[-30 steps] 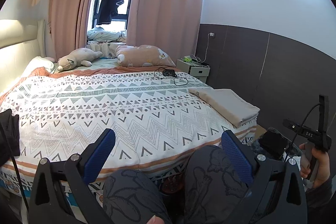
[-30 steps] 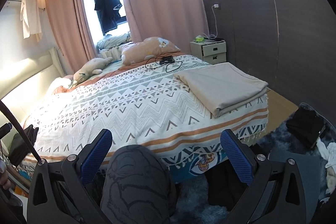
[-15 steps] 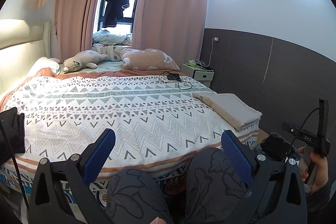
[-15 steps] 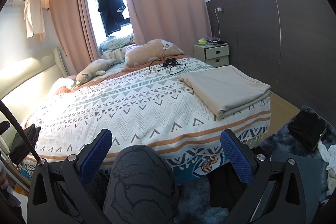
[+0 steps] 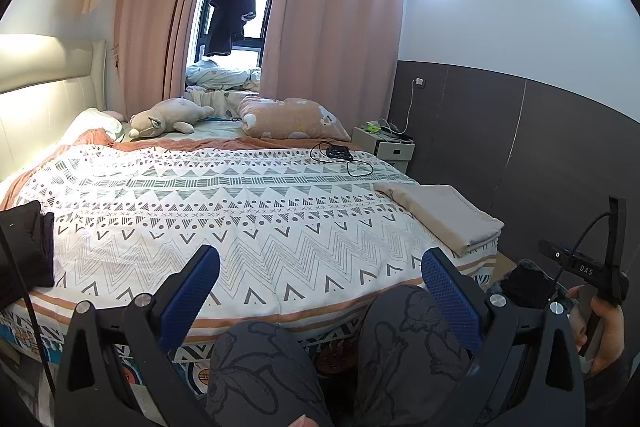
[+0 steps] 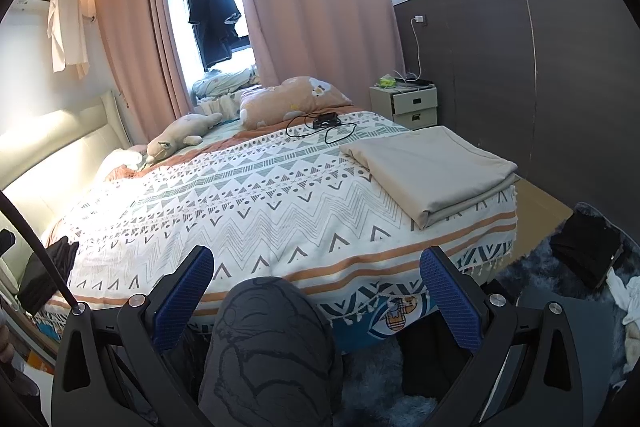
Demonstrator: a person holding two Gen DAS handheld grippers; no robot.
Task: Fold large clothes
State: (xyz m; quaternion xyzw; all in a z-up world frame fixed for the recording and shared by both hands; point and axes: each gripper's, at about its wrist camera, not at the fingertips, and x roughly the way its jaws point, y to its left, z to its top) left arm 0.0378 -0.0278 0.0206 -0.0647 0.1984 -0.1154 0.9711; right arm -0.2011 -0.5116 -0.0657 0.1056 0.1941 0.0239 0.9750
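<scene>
A folded beige cloth (image 6: 430,169) lies flat on the bed (image 6: 280,211), at the near right corner of the patterned bedspread, its stacked edges reaching almost to the bed's right edge. In the left wrist view the same folded beige cloth (image 5: 438,215) sits at the right side of the bed (image 5: 224,211), well apart from both claws.

The left claw (image 5: 318,293) hangs in front of the bed's near edge with its blue-padded fingers spread wide and nothing between them; the person's knees in dark printed trousers (image 5: 404,331) show below it. The right claw (image 6: 316,293) is likewise spread wide and holds nothing, with one knee (image 6: 272,327) under it. The person's right hand (image 5: 600,327) shows at the right border of the left wrist view, gripping the other tool's handle.

A dark folded garment (image 5: 24,247) rests at the bed's near left corner. Toward the far edge lie a black cable with a small device (image 6: 322,125), a peach pillow (image 6: 292,99) and a plush animal (image 6: 182,135). A nightstand (image 6: 404,105) stands beside the bed's far right corner. A dark coat (image 6: 212,15) hangs in the window between pink curtains (image 6: 312,7). Dark clothing (image 6: 588,247) lies on the floor rug to the right of the bed.
</scene>
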